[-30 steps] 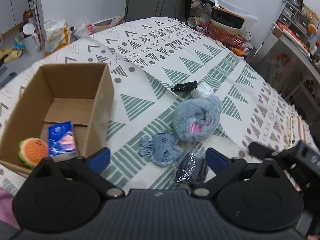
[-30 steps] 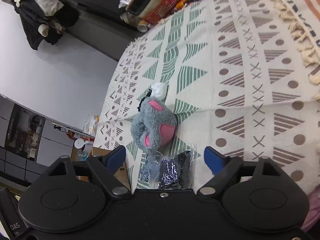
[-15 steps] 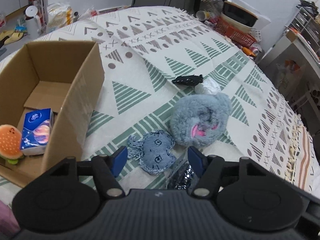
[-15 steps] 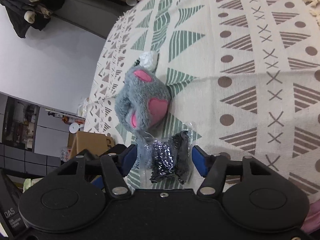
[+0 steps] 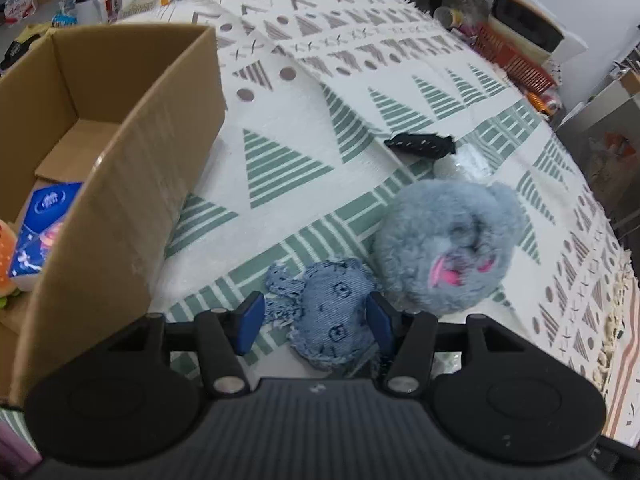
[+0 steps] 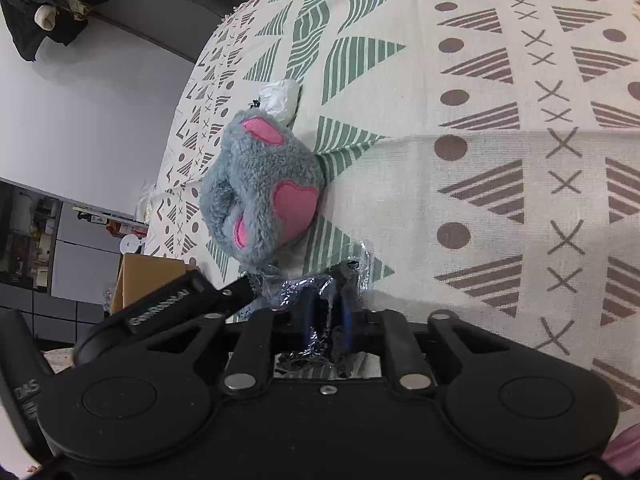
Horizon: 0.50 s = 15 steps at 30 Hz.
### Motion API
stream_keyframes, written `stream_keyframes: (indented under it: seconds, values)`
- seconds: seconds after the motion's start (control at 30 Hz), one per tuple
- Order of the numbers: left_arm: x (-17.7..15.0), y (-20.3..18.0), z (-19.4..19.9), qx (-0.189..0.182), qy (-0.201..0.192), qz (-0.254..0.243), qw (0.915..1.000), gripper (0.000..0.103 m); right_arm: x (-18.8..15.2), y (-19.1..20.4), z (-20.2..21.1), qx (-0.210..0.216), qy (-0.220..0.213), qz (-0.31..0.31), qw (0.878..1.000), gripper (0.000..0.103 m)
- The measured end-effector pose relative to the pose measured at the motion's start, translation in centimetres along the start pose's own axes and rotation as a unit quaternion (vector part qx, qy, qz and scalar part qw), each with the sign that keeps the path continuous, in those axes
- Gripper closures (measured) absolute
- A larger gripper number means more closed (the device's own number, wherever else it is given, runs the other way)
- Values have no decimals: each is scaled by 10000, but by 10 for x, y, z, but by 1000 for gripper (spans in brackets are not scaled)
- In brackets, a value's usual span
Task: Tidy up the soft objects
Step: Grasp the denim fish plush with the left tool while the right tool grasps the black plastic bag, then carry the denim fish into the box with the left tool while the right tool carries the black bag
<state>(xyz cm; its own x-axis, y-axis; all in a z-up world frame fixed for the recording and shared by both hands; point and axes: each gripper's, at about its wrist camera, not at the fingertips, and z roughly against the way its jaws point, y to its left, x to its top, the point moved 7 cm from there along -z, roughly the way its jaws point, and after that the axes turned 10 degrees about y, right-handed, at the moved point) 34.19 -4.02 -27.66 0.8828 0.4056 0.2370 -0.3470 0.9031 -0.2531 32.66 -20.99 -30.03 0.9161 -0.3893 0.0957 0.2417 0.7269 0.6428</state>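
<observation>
My left gripper [image 5: 314, 322] straddles a blue denim soft toy [image 5: 332, 312] on the patterned cloth; the right pad touches it, the left pad stands a little off. A grey plush with pink patches [image 5: 444, 248] lies just right of it and shows in the right wrist view [image 6: 264, 192]. My right gripper [image 6: 328, 316] is shut on a dark item in a crinkly clear bag [image 6: 320, 292]. A cardboard box [image 5: 120, 168] at left holds a blue tissue pack [image 5: 38, 232] and a burger toy [image 5: 6, 264].
A small black item [image 5: 420, 145] and a white wrapped item [image 5: 468, 160] lie beyond the plush. A red basket [image 5: 512, 60] and bottles stand at the table's far edge. The left gripper body [image 6: 172, 304] shows in the right wrist view.
Both grippers moved forward and down. The left jaws narrowed around the denim toy. The right jaws closed on the bagged dark item.
</observation>
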Motion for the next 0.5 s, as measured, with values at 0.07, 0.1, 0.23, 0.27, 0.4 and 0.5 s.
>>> stream_keyframes:
  seconds: [0.07,0.1,0.23,0.27,0.4,0.5]
  values:
    - [1,3,-4,-47,14,71,10000,47,1,0,0,4,13,0,10000,92]
    - [1,3,-5,-61,2,95,9999,47,1,-1,0,23,35,-20,10000,92]
    - [3,2,-6,-155,-18,150,9998,61,1,-6,-1,104,168,-181,9996,65]
    - [3,0,-5,-259,9,156,9995,69,-1,-6,-1,119,200,-191,9995,45]
    - [-2,-4,-1,-348,72,89,9993,74,-6,-1,-8,141,300,35,9994,39]
    - [-7,0,1,-417,109,170,9989,77,-10,1,-12,72,249,197,9995,42]
